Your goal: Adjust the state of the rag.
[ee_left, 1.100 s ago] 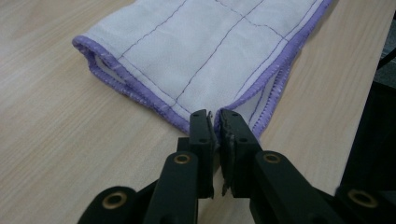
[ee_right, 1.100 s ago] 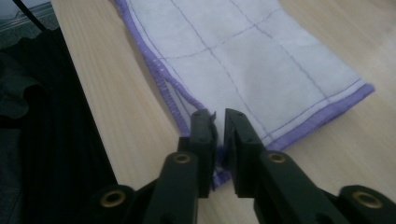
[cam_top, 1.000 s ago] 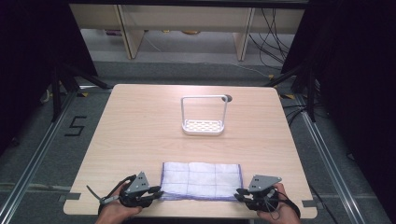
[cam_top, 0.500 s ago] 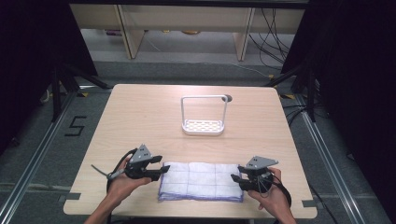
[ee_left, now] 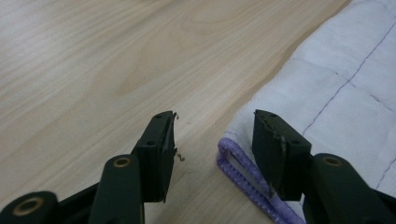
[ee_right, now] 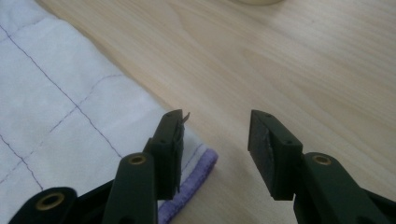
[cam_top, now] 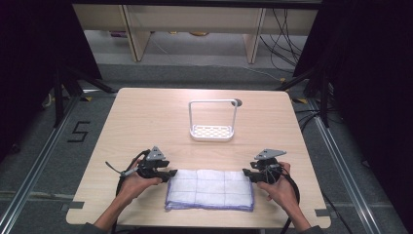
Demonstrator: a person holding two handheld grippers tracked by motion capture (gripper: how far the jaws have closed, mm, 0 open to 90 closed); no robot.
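I have the folded white cloth [cam_top: 210,189] lying flat near the front edge of the table [cam_top: 146,117], with my left gripper [cam_top: 169,174] at its far left corner and my right gripper [cam_top: 247,174] at its far right corner. Both sets of jaws have just been opening and now stand apart, pressing on nothing: in the left gripper view the purple hem [ee_left: 243,175] sits in the gap between the pads, and in the right gripper view the hem corner [ee_right: 198,175] lies beside and under the left-hand pad. The cloth looks released after a fold, I judge. To finish cleanly I would draw both grippers straight outward, low and level, so no pad snags the hem and lifts the top layer; the white wire rack [cam_top: 213,121] stands well clear behind
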